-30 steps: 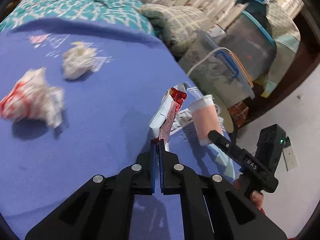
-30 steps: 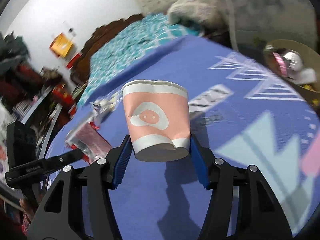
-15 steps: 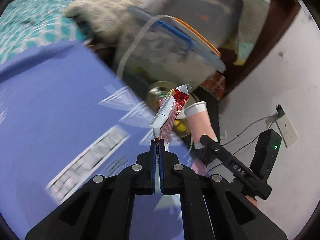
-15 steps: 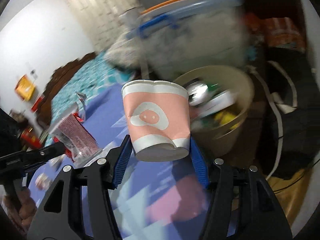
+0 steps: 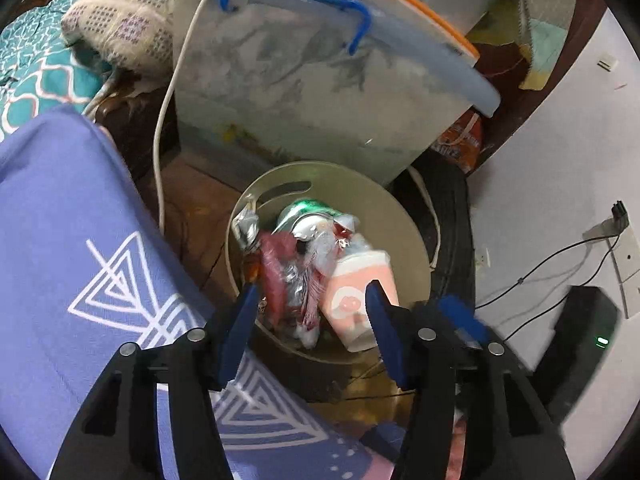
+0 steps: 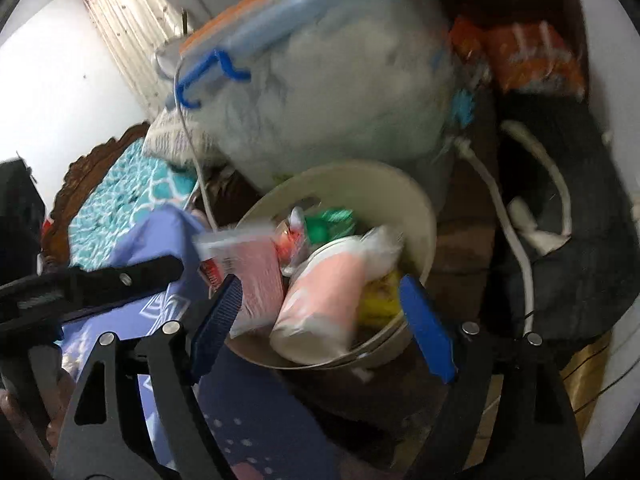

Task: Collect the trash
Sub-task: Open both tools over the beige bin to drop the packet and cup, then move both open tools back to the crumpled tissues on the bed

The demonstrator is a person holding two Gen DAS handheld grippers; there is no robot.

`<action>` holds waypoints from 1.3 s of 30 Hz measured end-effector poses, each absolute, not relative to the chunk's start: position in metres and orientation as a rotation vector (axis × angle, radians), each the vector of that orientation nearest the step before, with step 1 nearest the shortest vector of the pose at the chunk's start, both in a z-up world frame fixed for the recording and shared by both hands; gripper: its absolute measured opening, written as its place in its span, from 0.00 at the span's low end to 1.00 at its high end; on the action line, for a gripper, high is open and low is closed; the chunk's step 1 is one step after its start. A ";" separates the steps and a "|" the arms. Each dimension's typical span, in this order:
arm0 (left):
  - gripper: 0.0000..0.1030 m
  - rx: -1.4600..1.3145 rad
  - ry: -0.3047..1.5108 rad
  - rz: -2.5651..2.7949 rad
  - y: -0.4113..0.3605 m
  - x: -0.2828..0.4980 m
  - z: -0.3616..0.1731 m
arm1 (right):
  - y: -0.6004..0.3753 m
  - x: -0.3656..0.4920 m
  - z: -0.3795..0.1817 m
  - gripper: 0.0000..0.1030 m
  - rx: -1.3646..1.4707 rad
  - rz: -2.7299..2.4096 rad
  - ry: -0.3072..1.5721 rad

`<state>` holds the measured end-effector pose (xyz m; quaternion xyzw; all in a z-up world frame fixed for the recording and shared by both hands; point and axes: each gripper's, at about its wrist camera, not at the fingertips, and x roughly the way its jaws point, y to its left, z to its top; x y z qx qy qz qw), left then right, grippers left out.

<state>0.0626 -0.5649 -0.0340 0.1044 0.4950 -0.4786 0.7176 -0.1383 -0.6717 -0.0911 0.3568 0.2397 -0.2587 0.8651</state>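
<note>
A: Both tongs have just been opening, nothing between either pair now! Left gripper [image 5: 310, 322] wide, right gripper [image 6: 320, 316] wider.

B: Cup [image 6: 320, 300] and wrapper [image 6: 256, 276] lie in the bin [image 6: 416, 208], right below. Light, crushable stuff: pinch the cup's wall, the wrapper's edge.

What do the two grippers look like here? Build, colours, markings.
Both match: the left gripper and right gripper are matte black, with angular forked arms that have triangular cut-outs and silver round pivot bolts. The jaws carry blue ribbed pads. A second black unit at the edge of the left view shows a green light. No sleeves visible.
</note>
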 end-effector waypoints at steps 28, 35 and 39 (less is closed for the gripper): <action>0.51 0.297 0.666 -0.790 -0.239 -0.007 0.012 | -0.392 -0.169 -0.013 0.78 0.665 -0.400 0.453; 0.51 0.237 0.625 -0.705 -0.187 0.000 0.025 | -0.353 -0.146 0.008 0.78 0.586 -0.337 0.461; 0.51 0.222 0.606 -0.664 -0.163 0.004 0.027 | -0.336 -0.141 0.013 0.78 0.559 -0.322 0.461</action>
